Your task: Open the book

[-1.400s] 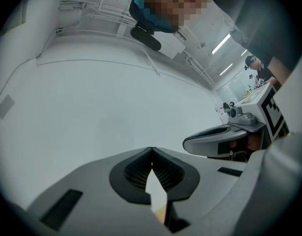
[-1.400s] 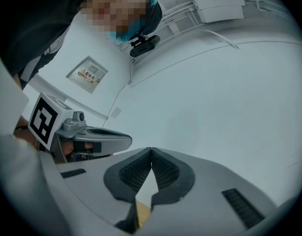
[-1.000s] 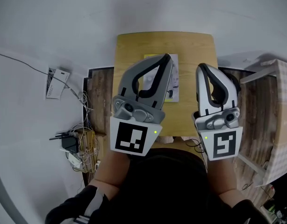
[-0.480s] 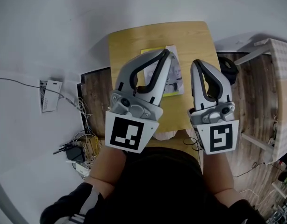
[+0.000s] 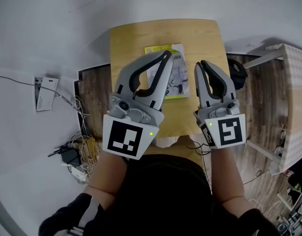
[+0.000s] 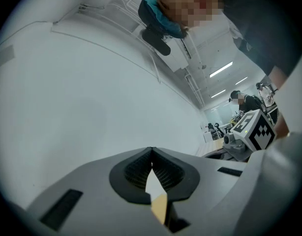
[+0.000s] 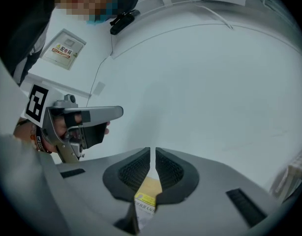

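Both left claw and right claw by book; cables beside table.

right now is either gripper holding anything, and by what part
Nothing is held. The left gripper and the right gripper are both shut with nothing between their jaws, above the closed book lying on the table.
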